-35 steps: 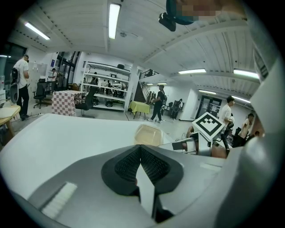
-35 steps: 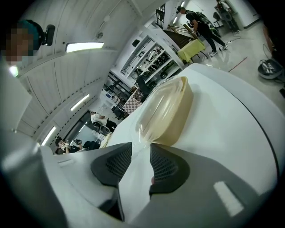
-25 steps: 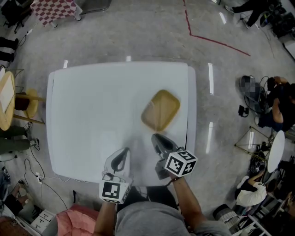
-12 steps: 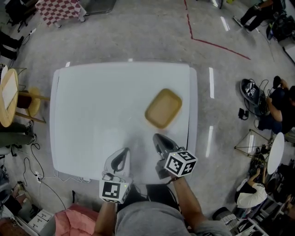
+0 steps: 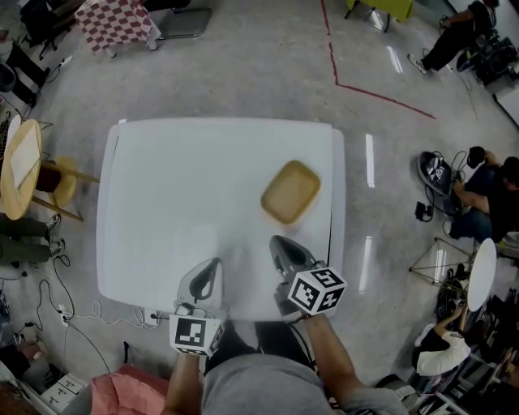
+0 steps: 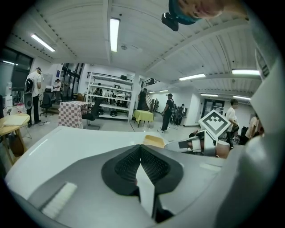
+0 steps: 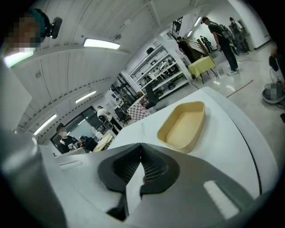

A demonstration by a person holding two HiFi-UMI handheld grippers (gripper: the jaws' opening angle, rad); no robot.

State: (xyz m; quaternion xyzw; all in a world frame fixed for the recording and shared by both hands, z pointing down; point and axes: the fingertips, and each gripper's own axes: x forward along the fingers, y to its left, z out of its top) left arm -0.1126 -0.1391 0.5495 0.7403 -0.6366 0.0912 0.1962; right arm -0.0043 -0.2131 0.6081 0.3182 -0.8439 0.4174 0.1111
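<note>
A shallow tan tray (image 5: 290,191) lies empty on the right half of a white table (image 5: 178,194). It shows ahead of my right gripper (image 7: 141,147) as the tan tray (image 7: 183,125) and far off past my left gripper (image 6: 140,148) as a thin tan sliver (image 6: 154,141). Both grippers hover over the table's near edge, jaws shut with nothing between them. In the head view the left gripper (image 5: 209,265) is near the middle front and the right gripper (image 5: 276,241) points toward the tray, a short way from it.
The white table stands on a grey concrete floor with a red line (image 5: 369,87). A round wooden table (image 5: 18,166) and yellow stool stand at left, a checkered board (image 5: 115,22) at the back. People sit at right (image 5: 478,174); shelves (image 6: 109,91) and people stand beyond.
The head view has tilted, so the table and tray sit slightly higher and farther. The right gripper view now shows the tray lower and upright, its inside visible. Both grippers stay shut.
</note>
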